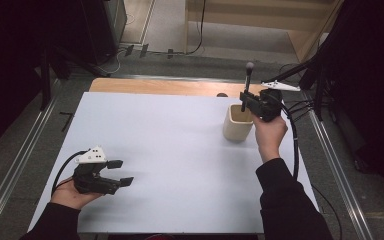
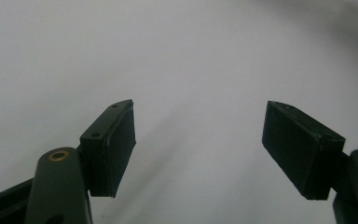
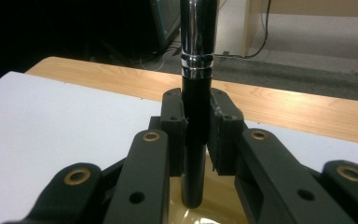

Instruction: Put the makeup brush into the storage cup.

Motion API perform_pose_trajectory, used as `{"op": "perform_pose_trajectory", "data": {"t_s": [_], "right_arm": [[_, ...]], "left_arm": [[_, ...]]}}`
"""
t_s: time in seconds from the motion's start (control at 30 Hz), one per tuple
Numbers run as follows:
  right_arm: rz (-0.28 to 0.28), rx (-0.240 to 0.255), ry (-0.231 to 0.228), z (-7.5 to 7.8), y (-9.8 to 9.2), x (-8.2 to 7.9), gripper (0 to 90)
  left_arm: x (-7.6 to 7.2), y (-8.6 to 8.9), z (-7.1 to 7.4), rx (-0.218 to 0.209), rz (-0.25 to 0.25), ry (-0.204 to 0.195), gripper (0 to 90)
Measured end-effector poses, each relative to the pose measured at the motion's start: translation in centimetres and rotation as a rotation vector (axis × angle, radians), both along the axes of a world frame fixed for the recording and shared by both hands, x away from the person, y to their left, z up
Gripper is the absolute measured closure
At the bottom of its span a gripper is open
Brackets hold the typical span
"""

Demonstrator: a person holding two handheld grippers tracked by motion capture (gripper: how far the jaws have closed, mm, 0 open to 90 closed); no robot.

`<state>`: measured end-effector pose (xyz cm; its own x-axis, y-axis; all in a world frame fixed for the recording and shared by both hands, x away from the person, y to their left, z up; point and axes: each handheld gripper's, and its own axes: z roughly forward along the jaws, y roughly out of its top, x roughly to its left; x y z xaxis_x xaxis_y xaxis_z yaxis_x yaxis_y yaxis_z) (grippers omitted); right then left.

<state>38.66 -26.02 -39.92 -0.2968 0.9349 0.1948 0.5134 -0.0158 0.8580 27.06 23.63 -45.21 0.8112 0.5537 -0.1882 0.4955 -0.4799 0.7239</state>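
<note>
High view: right gripper (image 1: 246, 102) at 2 o'clock clamps an upright brush (image 1: 247, 82) over the cream cup (image 1: 237, 123); left gripper (image 1: 120, 172) at 8 o'clock.
Left gripper view: jaws wide, nothing between, white table (image 2: 177, 56).
Right gripper view: chrome ferrule, handle end (image 3: 193, 186) inside the cup's rim.

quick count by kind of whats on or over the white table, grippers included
grippers: 2 (left gripper, right gripper)
brush: 1 (black-handled brush, clamped upright in the right gripper)
cup: 1 (cream cup, under the brush)
total: 4
</note>
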Motion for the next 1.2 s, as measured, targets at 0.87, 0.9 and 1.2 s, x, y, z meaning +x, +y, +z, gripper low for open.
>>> {"op": "perform_pose_trajectory", "data": {"t_s": [0.87, 0.9, 1.2], "right_arm": [[-0.042, -0.013, -0.006, -4.1, 0.2, -0.7, 79.0], [-0.043, -0.013, -0.001, -4.2, 0.3, -0.7, 78.9], [-0.035, -0.015, 0.010, -4.6, 0.3, -0.9, 78.8]], "left_arm": [[0.0, 0.0, -0.1, 0.003, -0.001, 0.003, 26.6], [0.0, 0.0, -0.1, 0.004, -0.001, 0.002, 26.6], [0.0, 0.0, -0.1, 0.009, 0.001, 0.000, 26.6]]}}
